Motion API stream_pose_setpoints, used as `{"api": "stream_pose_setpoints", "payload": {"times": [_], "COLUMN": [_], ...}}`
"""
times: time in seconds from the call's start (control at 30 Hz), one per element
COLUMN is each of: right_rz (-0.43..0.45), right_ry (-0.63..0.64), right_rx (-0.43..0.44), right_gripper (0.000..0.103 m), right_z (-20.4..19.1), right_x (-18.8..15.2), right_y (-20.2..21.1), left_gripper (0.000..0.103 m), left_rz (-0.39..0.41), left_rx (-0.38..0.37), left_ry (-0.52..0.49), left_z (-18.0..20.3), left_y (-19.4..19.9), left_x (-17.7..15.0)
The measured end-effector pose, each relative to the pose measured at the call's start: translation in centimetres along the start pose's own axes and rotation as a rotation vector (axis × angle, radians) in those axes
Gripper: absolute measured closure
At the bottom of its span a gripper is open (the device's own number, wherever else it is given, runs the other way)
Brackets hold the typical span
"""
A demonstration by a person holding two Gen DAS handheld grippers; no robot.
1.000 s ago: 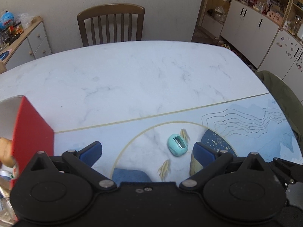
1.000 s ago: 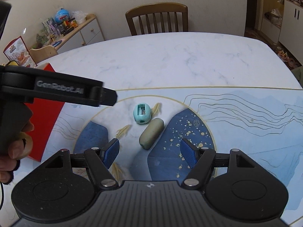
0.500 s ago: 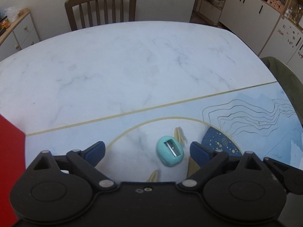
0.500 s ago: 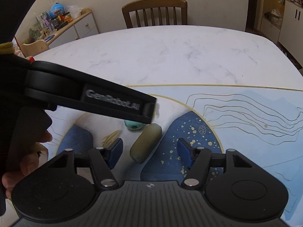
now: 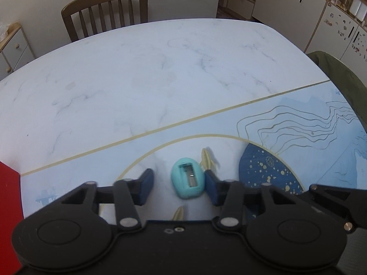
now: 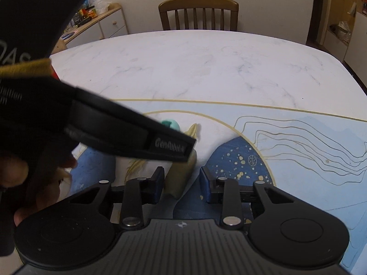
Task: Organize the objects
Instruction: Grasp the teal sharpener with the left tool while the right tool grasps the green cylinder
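A teal pencil sharpener (image 5: 187, 177) lies on the blue patterned mat (image 5: 298, 119), slot facing up. My left gripper (image 5: 177, 184) straddles it, open but narrowed: the right pad touches the sharpener's side and the left pad, blurred, stands a little apart. An olive oblong eraser (image 6: 177, 180) lies between the fingers of my right gripper (image 6: 182, 183), which is open; the left pad is against it and a gap remains on the right. In the right wrist view the left gripper's black body (image 6: 128, 133) crosses in front, hiding most of the sharpener (image 6: 170, 124).
A red box (image 5: 8, 206) stands at the mat's left edge. A wooden chair (image 5: 105, 11) is behind the white marble table (image 5: 160, 68). A green cloth (image 5: 339, 80) hangs off the right side. A hand (image 6: 13, 176) holds the left gripper.
Both grippers came forward and lower over their objects and their fingers narrowed. The left gripper shifted right, so the red box slid nearly out of its view.
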State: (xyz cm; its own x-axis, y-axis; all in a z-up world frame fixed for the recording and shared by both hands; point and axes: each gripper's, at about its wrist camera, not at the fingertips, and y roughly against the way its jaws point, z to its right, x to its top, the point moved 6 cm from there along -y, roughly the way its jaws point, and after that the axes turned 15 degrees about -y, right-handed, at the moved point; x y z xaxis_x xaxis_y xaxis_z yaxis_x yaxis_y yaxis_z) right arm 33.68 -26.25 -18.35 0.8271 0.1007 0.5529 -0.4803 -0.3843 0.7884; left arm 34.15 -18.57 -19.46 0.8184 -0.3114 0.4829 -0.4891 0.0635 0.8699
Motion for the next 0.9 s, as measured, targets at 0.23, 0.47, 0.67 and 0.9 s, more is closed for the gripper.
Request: {"api": "stream_pose_setpoints", "payload": {"times": [0.23, 0.47, 0.67, 0.9], "right_rz": [-0.005, 0.021, 0.055, 0.088], "right_ry": [-0.008, -0.033, -0.031, -0.003], "right_rx": [0.005, 0.001, 0.033, 0.078], "right_gripper": [0.086, 0.087, 0.087, 0.088], "right_z": [0.1, 0.2, -1.5, -5.6], "right_x": [0.0, 0.6, 1.3, 1.9], "right_y": [0.4, 2.3, 5.3, 8.1], "left_gripper": [0.074, 0.074, 0.074, 0.074], "left_rz": [0.015, 0.058, 0.103, 0.137], "left_rx": [0.0, -0.008, -0.013, -0.014], "left_ry": [0.003, 0.035, 0.058, 0.105], "left_z": [-0.3, -1.3, -2.7, -5.0], "left_y": [0.5, 2.9, 6.5, 10.5], "left_x": [-0.1, -0.6, -1.7, -3.4]}}
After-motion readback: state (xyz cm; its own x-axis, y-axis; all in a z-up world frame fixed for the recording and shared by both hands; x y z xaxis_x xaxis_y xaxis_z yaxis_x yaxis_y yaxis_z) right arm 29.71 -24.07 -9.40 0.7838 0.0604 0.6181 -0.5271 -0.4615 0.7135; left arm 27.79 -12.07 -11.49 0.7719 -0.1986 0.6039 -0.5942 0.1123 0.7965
